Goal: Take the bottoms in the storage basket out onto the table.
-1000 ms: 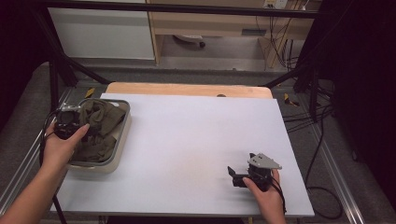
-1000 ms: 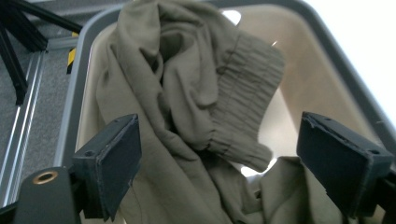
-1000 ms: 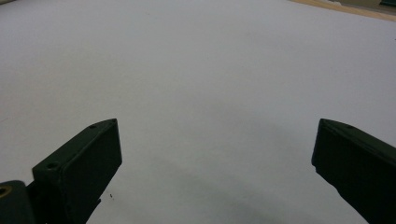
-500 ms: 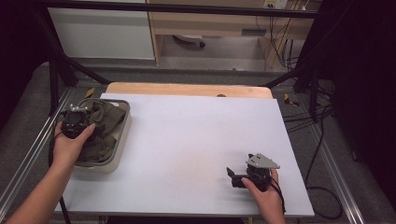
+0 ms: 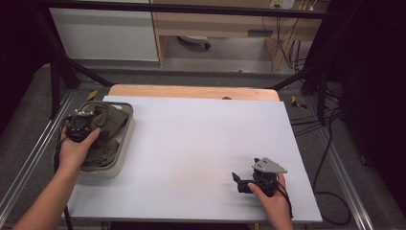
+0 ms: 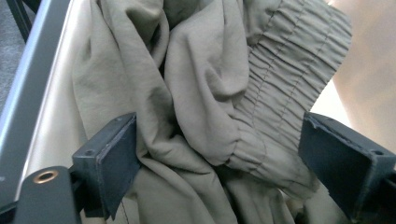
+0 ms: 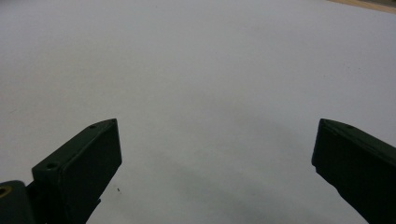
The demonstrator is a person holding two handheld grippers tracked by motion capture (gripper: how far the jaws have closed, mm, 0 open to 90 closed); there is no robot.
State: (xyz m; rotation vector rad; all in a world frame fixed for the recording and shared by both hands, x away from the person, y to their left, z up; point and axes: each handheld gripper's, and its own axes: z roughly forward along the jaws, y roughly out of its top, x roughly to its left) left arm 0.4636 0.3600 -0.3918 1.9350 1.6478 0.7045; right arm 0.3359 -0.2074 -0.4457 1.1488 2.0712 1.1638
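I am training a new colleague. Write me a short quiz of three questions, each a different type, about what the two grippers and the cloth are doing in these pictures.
1. True or false: the left gripper is shut on the olive cloth.
2. The cloth lies in: A) a grey tray; B) a wooden box; C) a bucket.
3. Fill in: the right gripper is open over the bare white ____.

Key: 1 false, its jaws stand open around a fold of the cloth. 2 A. 3 table.
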